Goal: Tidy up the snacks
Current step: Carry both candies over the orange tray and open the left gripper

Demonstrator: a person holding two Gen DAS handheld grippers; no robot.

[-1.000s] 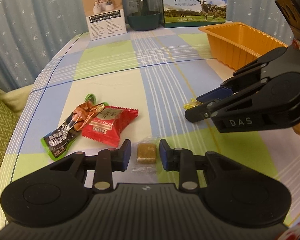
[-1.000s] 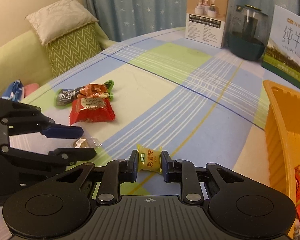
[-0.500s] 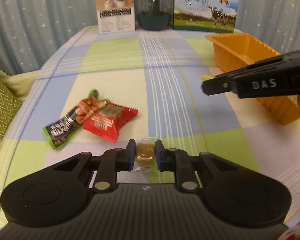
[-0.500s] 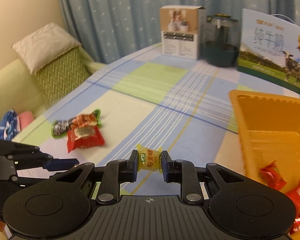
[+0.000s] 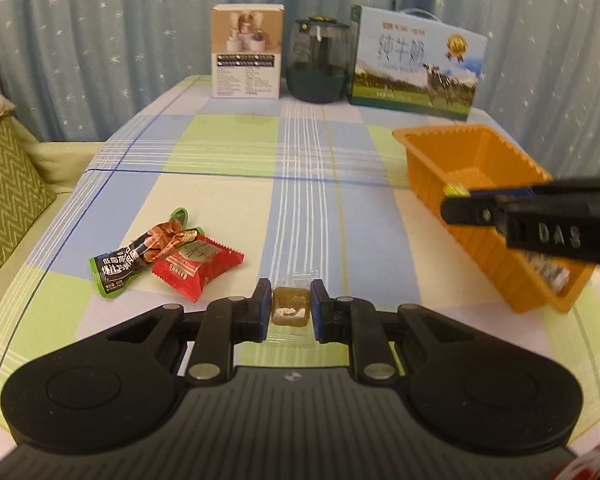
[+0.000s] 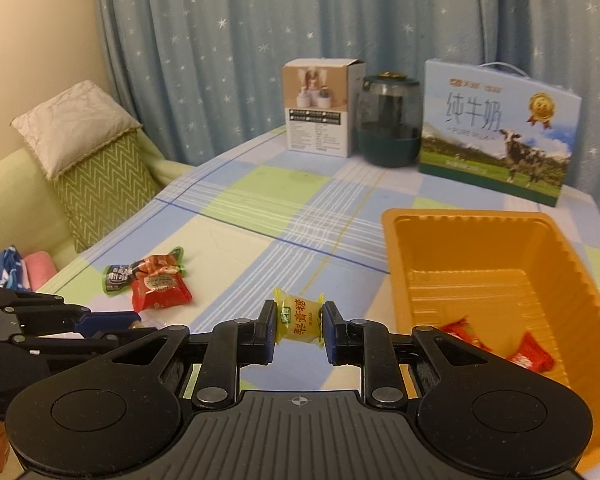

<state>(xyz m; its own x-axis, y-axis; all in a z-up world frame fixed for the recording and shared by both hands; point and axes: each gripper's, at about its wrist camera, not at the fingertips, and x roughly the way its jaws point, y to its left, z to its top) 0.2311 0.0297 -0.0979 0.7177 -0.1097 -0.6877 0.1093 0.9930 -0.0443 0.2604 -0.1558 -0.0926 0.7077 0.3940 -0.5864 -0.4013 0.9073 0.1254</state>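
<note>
My left gripper (image 5: pixel 290 311) is shut on a brown candy in clear wrap (image 5: pixel 290 309), held just above the table. My right gripper (image 6: pixel 299 326) is shut on a yellow wrapped candy (image 6: pixel 299 319), lifted beside the left rim of the orange tray (image 6: pixel 488 264). The tray holds red wrapped snacks (image 6: pixel 526 354). A red snack packet (image 5: pixel 198 263) and a black-and-green snack packet (image 5: pixel 136 262) lie together on the table left of my left gripper. In the left wrist view the right gripper (image 5: pixel 456 206) hangs over the orange tray (image 5: pixel 452 168).
A white product box (image 5: pixel 247 58), a dark glass jar (image 5: pixel 319 66) and a blue milk carton box (image 5: pixel 416 68) stand along the table's far edge. A green sofa with a zigzag cushion (image 6: pixel 100 188) lies left of the table. Curtains hang behind.
My right gripper rose with the yellow candy and moved right, to the tray. My left gripper closed on the brown candy and lifted it slightly.
</note>
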